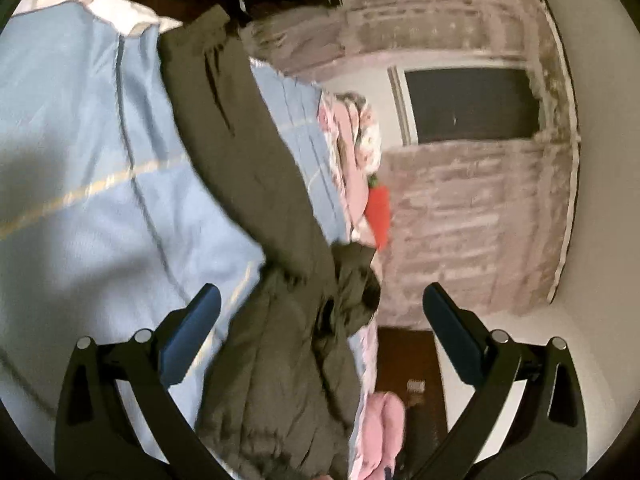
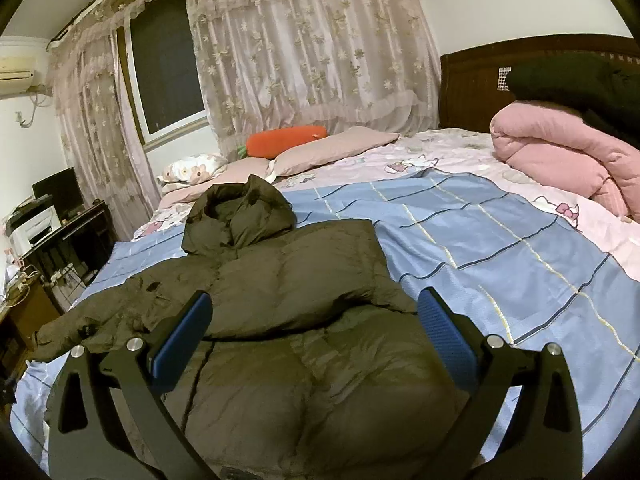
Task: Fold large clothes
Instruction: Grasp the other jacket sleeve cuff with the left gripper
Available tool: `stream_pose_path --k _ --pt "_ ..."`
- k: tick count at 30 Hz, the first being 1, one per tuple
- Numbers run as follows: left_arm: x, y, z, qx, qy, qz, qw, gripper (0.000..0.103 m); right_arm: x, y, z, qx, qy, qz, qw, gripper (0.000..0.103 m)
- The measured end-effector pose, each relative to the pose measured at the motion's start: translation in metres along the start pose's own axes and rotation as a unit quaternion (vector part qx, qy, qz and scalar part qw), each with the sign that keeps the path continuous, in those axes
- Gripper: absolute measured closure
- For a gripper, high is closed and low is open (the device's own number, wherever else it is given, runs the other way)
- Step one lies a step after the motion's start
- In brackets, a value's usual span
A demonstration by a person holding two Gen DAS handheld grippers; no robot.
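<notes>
Both of my tongs stood with jaws spread wide and held nothing; the left gripper [image 1: 322, 300] hung above the bed, its view rolled sideways and blurred, with the olive puffer jacket [image 1: 276, 340] passing between its blue pads [image 1: 192, 332] without touching them; the right gripper [image 2: 316, 304] was poised over the body of the same jacket [image 2: 288, 320], one pad over the fabric at each side, though I could not tell from the frame whether either pad touched it. Jacket position, right wrist view: spread flat on the blue checked sheet [image 2: 500, 248], hood [image 2: 236, 212] toward the pillows, one sleeve [image 2: 80, 320] extended to the left edge of the bed, the other sleeve folded across the chest. Left wrist view: a long sleeve [image 1: 240, 140] ran away from the gripper over the blue sheet [image 1: 80, 140]. Surroundings: a carrot-shaped cushion [image 2: 286, 140] lay on the pink pillows [image 2: 332, 148]; a rolled pink quilt [image 2: 560, 152] sat near the dark wooden headboard [image 2: 472, 92]; lace curtains [image 2: 312, 48] flanked a dark window [image 2: 168, 64]; an air conditioner [image 2: 16, 66] was mounted at the far left wall; a desk [image 2: 76, 232] stood beside the bed.
</notes>
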State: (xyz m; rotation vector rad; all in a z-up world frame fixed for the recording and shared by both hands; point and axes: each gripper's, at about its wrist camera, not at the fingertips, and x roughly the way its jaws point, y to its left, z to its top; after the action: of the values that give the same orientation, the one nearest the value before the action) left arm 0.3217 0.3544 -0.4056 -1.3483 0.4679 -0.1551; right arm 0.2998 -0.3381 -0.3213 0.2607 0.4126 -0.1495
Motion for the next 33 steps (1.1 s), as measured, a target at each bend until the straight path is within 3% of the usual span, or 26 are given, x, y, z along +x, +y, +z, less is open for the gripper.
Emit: stream_pose_path --k 4,12,24,28,32,33 --pt "0.025 0.019 0.03 -0.031 -0.017 0.005 0.9993 0.002 0.003 -0.007 0.002 0.0 0.001 -0.006 1.0 0.001" --pt "0.065 0.051 0.085 -0.052 -0.06 0.06 0.9951 0.002 0.015 -0.013 0.0 -0.001 0.017 -0.015 1.0 0.001" --pt "0.112 0.054 0.109 0.007 -0.039 0.154 0.9874 0.002 0.035 -0.001 -0.002 -0.008 0.034 -0.007 0.999 0.001" --pt "0.118 0.053 0.114 0.021 -0.055 0.168 0.984 0.003 0.04 0.005 -0.004 -0.01 0.038 -0.003 0.999 0.001" --pt "0.12 0.056 0.123 0.011 -0.084 0.168 0.9822 0.011 0.041 0.01 -0.004 -0.021 0.034 -0.002 0.999 0.001" --pt "0.121 0.058 0.126 0.007 -0.089 0.166 0.982 0.019 0.042 0.01 -0.004 -0.021 0.034 -0.002 0.999 0.001"
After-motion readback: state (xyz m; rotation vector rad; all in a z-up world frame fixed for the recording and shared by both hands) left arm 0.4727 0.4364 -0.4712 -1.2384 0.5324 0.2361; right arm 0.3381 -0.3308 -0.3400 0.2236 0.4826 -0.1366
